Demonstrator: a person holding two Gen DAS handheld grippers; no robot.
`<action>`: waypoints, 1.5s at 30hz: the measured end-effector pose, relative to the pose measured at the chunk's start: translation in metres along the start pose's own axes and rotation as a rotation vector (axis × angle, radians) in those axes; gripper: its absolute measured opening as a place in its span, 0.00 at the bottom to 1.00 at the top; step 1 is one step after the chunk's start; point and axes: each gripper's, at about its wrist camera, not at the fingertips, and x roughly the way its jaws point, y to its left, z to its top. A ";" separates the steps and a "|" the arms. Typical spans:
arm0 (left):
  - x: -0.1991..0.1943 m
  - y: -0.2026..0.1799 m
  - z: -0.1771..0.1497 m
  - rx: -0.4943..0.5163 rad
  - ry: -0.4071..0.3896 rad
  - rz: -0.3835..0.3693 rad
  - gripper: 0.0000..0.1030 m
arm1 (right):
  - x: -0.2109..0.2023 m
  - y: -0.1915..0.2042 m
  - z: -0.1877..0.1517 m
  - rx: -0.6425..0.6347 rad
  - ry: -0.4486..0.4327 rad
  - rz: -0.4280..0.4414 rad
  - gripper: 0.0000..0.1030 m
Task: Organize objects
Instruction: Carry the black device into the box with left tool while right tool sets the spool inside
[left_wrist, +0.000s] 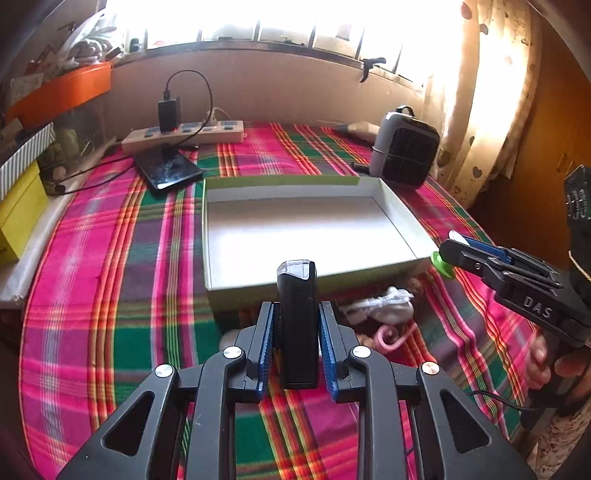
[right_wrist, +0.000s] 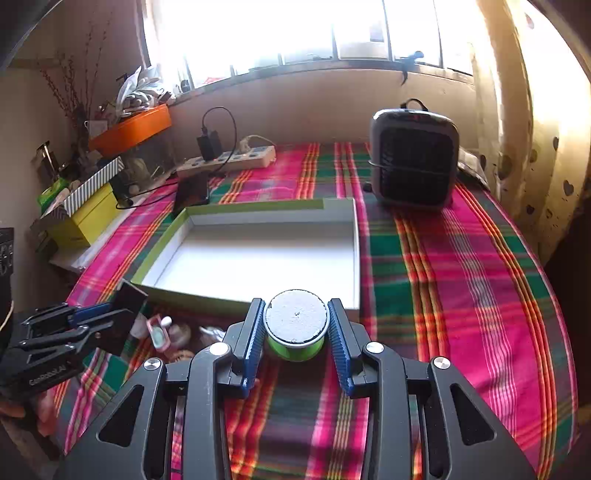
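Plaid cloth (left_wrist: 110, 258) in pink, green and orange covers the work surface beneath a bright window; the shallow white box (left_wrist: 221, 236), green on its outer walls, serves as the landmark and lies open and bare inside. Left gripper (left_wrist: 296, 332): jaws clamped on a black rectangular device (left_wrist: 297, 332) with a clear cap, held upright just in front of the near wall of the box and raised off the cloth. Right gripper (right_wrist: 296, 328): jaws clamped on a green spool (right_wrist: 295, 332) with a white top, held at the near right corner of the box, just outside its wall. Between the grippers, in front of the near wall, a small heap of unsorted items lies on the cloth, among them a bundled white cable (left_wrist: 380, 306) and a pink object (left_wrist: 388, 338); the rest of the heap cannot be identified. Behind the box stand a grey fan heater (right_wrist: 413, 162), to the right, and a power strip (left_wrist: 184, 134) with a black phone (left_wrist: 168, 170), to the left. Judged progress: early stage; two items are picked up but none yet rests inside the box, so both placements and the remaining heap are left to do
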 end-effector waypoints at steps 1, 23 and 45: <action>0.001 0.000 0.002 0.003 -0.001 -0.001 0.21 | 0.001 0.001 0.002 -0.001 0.000 0.006 0.34; 0.082 0.027 0.068 0.012 0.080 0.036 0.21 | 0.095 0.020 0.065 -0.011 0.134 0.050 0.34; 0.109 0.039 0.085 -0.007 0.103 0.050 0.21 | 0.144 0.021 0.079 -0.002 0.201 0.027 0.34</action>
